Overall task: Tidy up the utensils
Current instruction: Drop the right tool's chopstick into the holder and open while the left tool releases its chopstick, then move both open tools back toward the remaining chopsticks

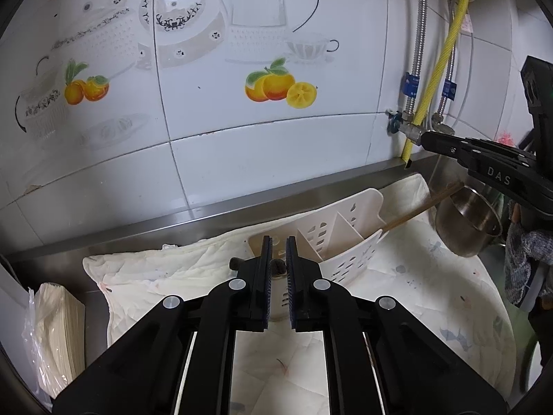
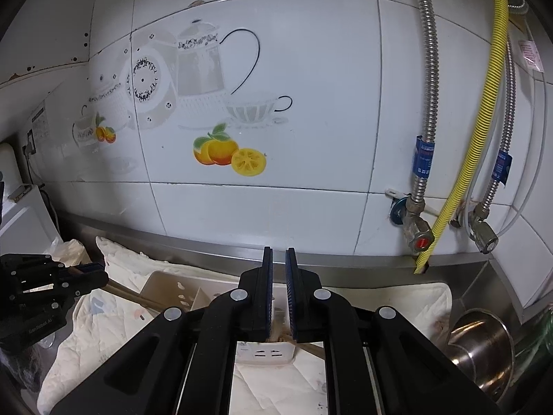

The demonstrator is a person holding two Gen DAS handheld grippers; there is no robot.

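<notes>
A white slotted utensil holder (image 1: 340, 242) is seen lying on its side on a white cloth (image 1: 166, 276) spread over the steel surface (image 1: 52, 266). A wooden chopstick (image 1: 420, 209) is seen projecting from its open end toward a steel pot (image 1: 466, 224). The left hand-held gripper (image 1: 279, 252) is held just before the holder, its fingers nearly closed around a small dark object that cannot be identified. The right hand-held gripper (image 2: 278, 276) is held above the holder, narrowly parted; whether anything is pinched cannot be told.

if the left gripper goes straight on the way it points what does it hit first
Probably the white utensil caddy lying on its side on the cloth, just beyond the left gripper; a small dark object between the fingers may come first, depth unclear.
</notes>
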